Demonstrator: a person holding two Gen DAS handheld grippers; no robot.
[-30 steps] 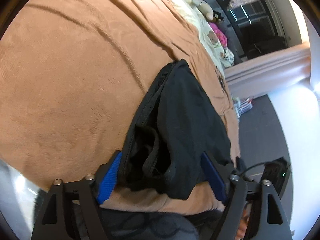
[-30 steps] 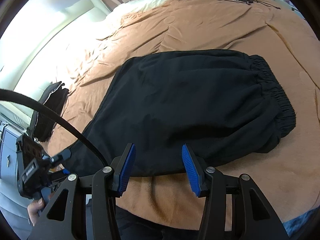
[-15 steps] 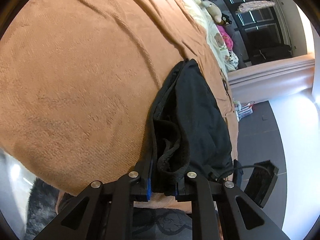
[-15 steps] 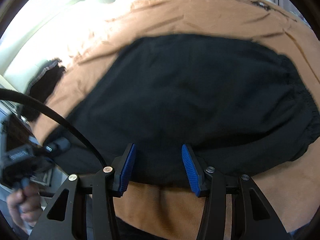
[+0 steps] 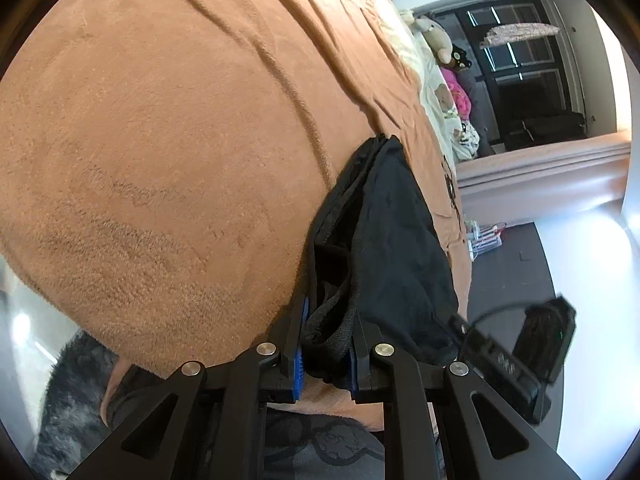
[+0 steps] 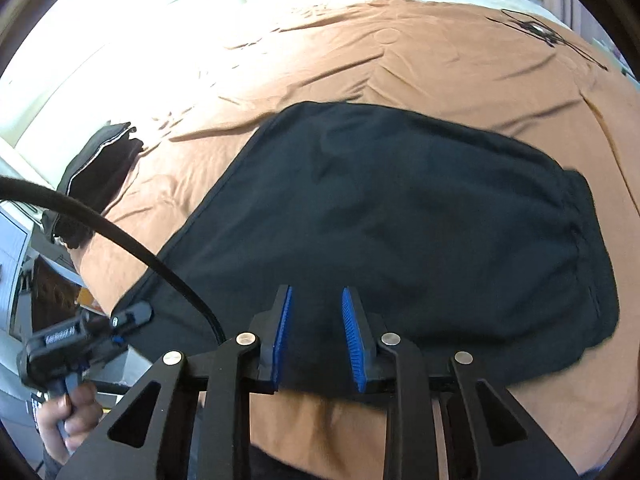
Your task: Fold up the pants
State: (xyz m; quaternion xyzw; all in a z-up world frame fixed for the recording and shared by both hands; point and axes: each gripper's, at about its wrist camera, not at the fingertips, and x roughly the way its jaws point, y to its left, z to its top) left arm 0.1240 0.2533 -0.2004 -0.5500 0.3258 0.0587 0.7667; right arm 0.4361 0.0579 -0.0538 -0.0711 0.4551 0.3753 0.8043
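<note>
Black pants (image 6: 392, 224) lie flat across a brown blanket (image 6: 400, 52) on a bed, waistband to the right. My left gripper (image 5: 326, 340) is shut on the bunched hem end of the pants (image 5: 384, 240) at the bed's near edge. My right gripper (image 6: 316, 332) has its blue pads apart, straddling the near edge of the pants, with cloth between the pads but not pinched. The left gripper also shows in the right wrist view (image 6: 80, 336), held by a hand at the lower left.
A second dark garment (image 6: 96, 168) lies at the bed's left edge. A black cable (image 6: 540, 32) lies on the blanket at the far right. Pillows and stuffed toys (image 5: 440, 44) sit at the head of the bed. Dark floor (image 5: 508, 264) lies beyond the bed.
My left gripper has closed on the pants' hem end. My right gripper has moved forward over the pants' near edge and its pads have narrowed.
</note>
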